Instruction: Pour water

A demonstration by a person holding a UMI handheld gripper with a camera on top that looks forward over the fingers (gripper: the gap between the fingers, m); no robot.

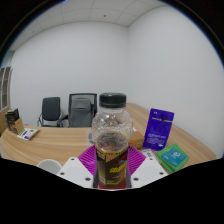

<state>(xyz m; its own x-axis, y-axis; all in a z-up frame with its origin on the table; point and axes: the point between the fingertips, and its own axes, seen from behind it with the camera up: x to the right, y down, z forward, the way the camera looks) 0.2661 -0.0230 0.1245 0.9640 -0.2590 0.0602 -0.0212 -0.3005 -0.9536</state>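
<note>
A: Jaws status?
B: Jaws (111, 166) clamped on the bottle (111, 135). Both pads (88, 157) press its lower body, one each side.
A: Bottle state?
B: Clear plastic, black cap, upright. Yellow-brown label on the lower part, down between the pads. Liquid level hard to read through the plastic. Can't tell whether its base touches the table (60, 147), base is hidden behind the jaws.
A: What's around the bottle?
B: Just right of it, a purple box (158, 128) standing upright on the table. In front of that box, lower right of the bottle, a small teal box (174, 156) lying flat. Lower left of the bottle, a white rounded item (47, 163), partly cut off, can't identify.
A: Further out?
B: Behind the bottle to the left, two office chairs (80, 108) at the far side of the table. Far left of the bottle, a small dark item (14, 122) on the table. White walls behind everything.
</note>
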